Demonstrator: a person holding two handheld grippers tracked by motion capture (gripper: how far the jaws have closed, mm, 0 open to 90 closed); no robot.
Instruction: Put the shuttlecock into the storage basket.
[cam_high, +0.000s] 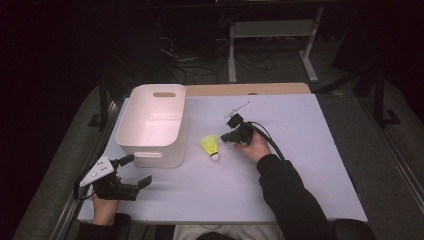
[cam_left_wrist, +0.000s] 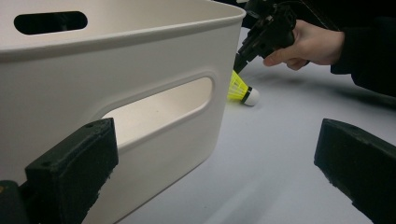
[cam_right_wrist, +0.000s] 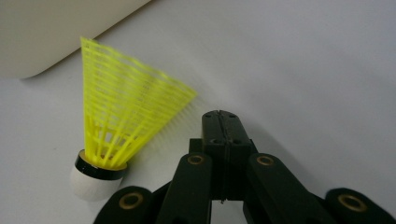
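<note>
Shuttlecock (cam_high: 210, 146) lies beside right gripper (cam_high: 231, 135) — jaws pressed together; wrist low.

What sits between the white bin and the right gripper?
The yellow shuttlecock lies on the table between white bin and shut right gripper, seen in the high view.

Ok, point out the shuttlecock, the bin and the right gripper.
shuttlecock (cam_right_wrist: 126, 112), right gripper view, on its yellow skirt.
bin (cam_high: 131, 134), high view, on its left rim.
right gripper (cam_right_wrist: 223, 122), right gripper view, at the tips of its closed jaws.
</note>
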